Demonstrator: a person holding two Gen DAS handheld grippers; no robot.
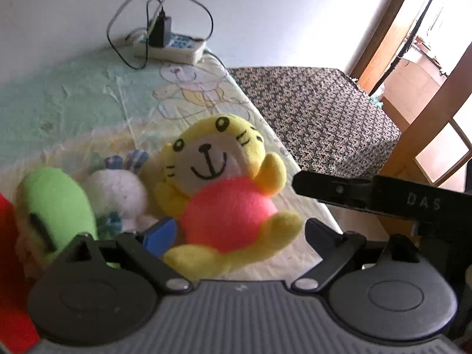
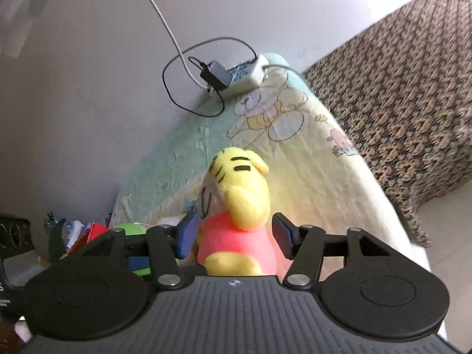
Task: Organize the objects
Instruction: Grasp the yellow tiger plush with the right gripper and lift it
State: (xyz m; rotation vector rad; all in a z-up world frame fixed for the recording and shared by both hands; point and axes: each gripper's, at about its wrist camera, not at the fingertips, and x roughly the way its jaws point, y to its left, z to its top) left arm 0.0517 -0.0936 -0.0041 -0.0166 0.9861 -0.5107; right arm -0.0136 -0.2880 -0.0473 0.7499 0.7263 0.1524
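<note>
Far left, left wrist view: red item (image 1: 11, 265) at frame edge, identity unclear. Next, green plush (image 1: 56, 206), then white plush (image 1: 118, 191), all bunched together on the bed (image 1: 73, 103). Centre: yellow plush (image 1: 224, 188) with pink belly, seated upright, touching white plush. Left gripper (image 1: 239, 230) spread wide around its lower body; blue pad at one flank, opposite finger clear of its foot. No grip. Right of it: a dark bar, probably part of the other tool. Far back: power strip (image 1: 174, 47) with cables; patterned cover (image 1: 318, 112) beside the bed.

Right wrist view: right gripper (image 2: 233, 236) partly open, straddling yellow plush (image 2: 236, 206) from the side; left pad close against the body, right pad apart. Not clamped.

Step in hand, judged: placing the yellow plush beside the others, release apparently complete. Next move calls for backing both grippers straight off without snagging soft limbs, then locating any item not yet grouped.
</note>
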